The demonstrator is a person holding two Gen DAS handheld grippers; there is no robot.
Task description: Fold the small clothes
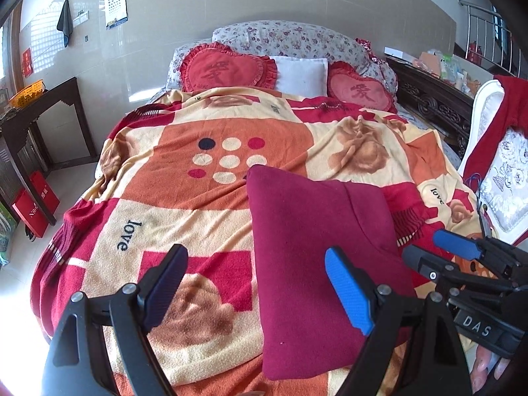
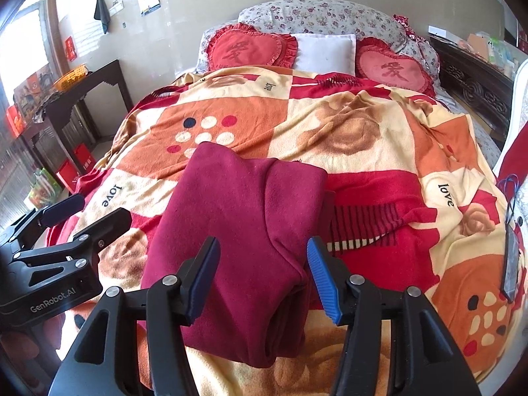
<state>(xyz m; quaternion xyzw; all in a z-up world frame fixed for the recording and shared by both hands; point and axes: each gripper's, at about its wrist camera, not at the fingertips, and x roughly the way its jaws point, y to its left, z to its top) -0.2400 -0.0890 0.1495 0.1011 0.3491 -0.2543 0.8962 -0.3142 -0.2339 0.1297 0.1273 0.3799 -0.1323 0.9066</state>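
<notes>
A dark red garment (image 1: 313,257) lies folded into a long rectangle on the patterned blanket (image 1: 198,198); it also shows in the right wrist view (image 2: 237,231). My left gripper (image 1: 257,280) is open and empty, just above the garment's left edge. My right gripper (image 2: 264,274) is open and empty, above the garment's near right part, jaws astride a fold. The right gripper also shows in the left wrist view (image 1: 429,250) at the garment's right side. The left gripper also shows in the right wrist view (image 2: 85,211), left of the garment.
The bed carries two red heart cushions (image 1: 227,69), a white pillow (image 1: 300,72) and a floral bolster (image 1: 290,36) at the head. A dark side table (image 1: 43,115) and red bags (image 1: 33,204) stand left. A white chair (image 1: 495,171) with red cloth stands right.
</notes>
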